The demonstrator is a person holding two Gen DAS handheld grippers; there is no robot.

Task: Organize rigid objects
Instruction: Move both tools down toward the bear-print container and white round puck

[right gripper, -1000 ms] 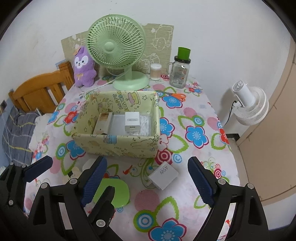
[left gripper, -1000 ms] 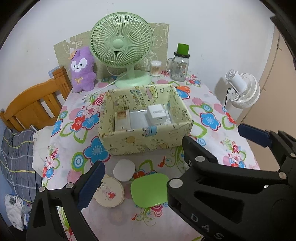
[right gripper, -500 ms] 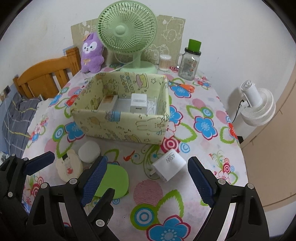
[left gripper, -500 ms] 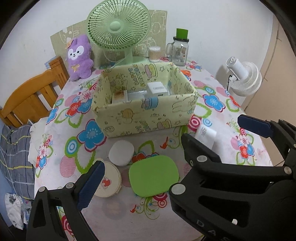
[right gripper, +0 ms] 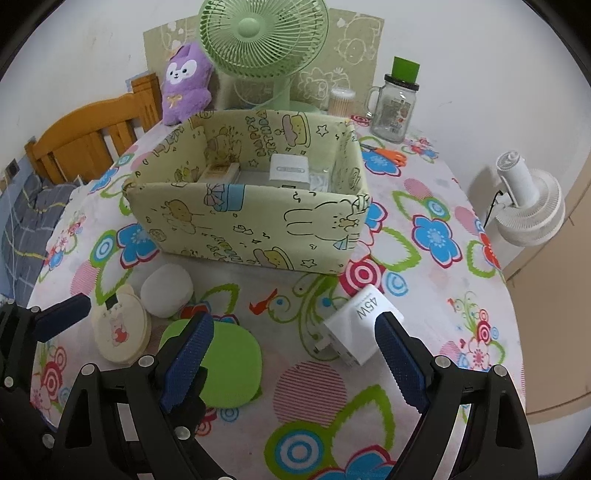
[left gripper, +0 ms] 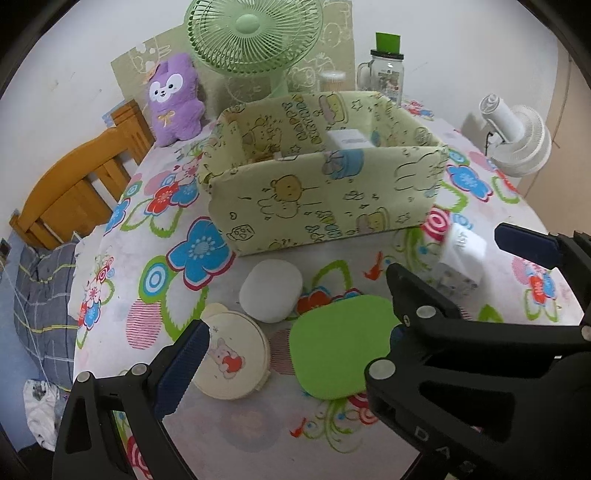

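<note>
- The right gripper [right gripper: 291, 354], black with blue ribbed pads, stands wide open with nothing gripped. Its right pad sits just beside the near edge of the white square charger block marked "45W" [right gripper: 360, 325], which lies on its side on the tablecloth.
- The left gripper [left gripper: 295, 343] is also wide open and empty. In the left wrist view its left pad overlaps the near edge of the round cream tin with a bear picture [left gripper: 231, 360], and its right finger is hidden behind the right gripper's black frame.
- Between its fingers, at about 12 o'clock, lies the flat, rounded bright-green plastic lid [left gripper: 340, 354].
- At 11 o'clock from the green lid sits a white rounded pebble-shaped case [left gripper: 271, 290], touching or nearly touching the cream tin.
- Further out at 12 o'clock stands the pale-yellow cartoon-printed fabric storage box [right gripper: 255, 221]; inside it are a white boxy device [right gripper: 290, 171] and a tan carton, partly hidden.
- The floral tablecloth [right gripper: 424, 280] covers the round table.
- Behind the box: a green desk fan [right gripper: 264, 35], a purple plush toy [right gripper: 186, 81], a glass mug jar with a green lid [right gripper: 393, 110] and orange-handled scissors [right gripper: 388, 155].
- At 2 o'clock, off the table, stands a white floor fan [right gripper: 528, 206].
</note>
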